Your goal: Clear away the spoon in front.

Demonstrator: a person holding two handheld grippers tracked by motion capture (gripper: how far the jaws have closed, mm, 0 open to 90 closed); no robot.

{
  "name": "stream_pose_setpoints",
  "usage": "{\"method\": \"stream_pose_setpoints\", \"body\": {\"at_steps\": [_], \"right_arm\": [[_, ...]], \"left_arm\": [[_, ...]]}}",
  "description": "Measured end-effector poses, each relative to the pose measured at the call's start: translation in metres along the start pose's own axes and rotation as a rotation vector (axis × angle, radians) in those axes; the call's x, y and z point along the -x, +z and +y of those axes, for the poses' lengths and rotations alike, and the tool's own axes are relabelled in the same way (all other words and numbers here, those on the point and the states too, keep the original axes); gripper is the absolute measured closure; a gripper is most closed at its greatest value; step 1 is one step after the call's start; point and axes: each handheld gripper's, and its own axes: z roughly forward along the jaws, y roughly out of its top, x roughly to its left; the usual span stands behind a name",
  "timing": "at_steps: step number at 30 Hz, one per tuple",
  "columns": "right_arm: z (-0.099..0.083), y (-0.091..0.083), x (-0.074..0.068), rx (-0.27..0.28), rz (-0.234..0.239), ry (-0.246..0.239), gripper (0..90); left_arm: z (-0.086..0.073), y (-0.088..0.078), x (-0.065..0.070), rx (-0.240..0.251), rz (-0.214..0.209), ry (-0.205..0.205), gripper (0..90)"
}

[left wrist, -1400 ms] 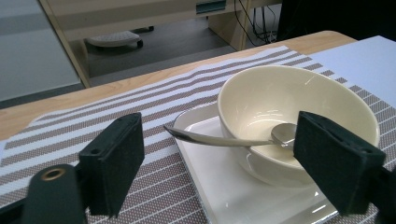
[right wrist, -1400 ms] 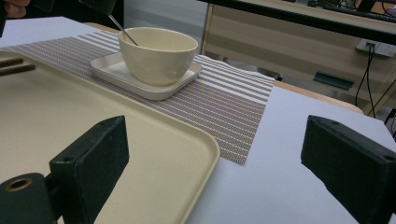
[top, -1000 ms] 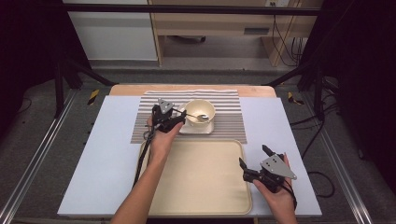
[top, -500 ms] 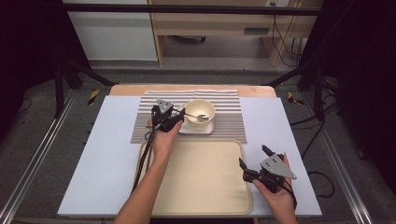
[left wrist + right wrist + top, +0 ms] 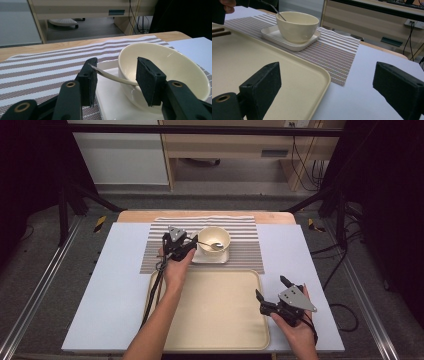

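Note:
A cream bowl [image 5: 214, 239] [image 5: 170, 72] [image 5: 297, 23] stands on a white square plate [image 5: 210, 256] [image 5: 110, 100] on a striped placemat [image 5: 245, 251]. A spoon [image 5: 210, 244] [image 5: 112, 77] leans in the bowl with its handle sticking out to the left. My left gripper [image 5: 193, 244] [image 5: 116, 62] sits level at the bowl's left side. Its jaws have just been closing, with the handle between them. One pad touches the handle's tip and the other stands apart. My right gripper [image 5: 270, 286] [image 5: 328, 67] is open and holds nothing, over the right edge of the tray [image 5: 210, 315].
The beige tray [image 5: 249, 62] lies in front of the placemat [image 5: 332, 55] on a pale blue board [image 5: 110, 285]. Two brown sticks [image 5: 219, 32] rest at the tray's far left. The left gripper's cable [image 5: 154, 292] trails along the tray's left edge.
Both hands have kept their places. The left jaws look slightly narrower around the spoon handle than before.

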Motion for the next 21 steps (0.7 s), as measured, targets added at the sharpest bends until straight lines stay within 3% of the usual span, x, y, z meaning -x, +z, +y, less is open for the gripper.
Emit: {"method": "stream_pose_setpoints", "body": {"at_steps": [21], "right_arm": [[-0.0004, 0.0003, 0.0002, -0.002, -0.001, -0.001, 8.7]], "left_arm": [[-0.0021, -0.0007, -0.0013, 0.014, -0.007, -0.013, 66.9]]}}
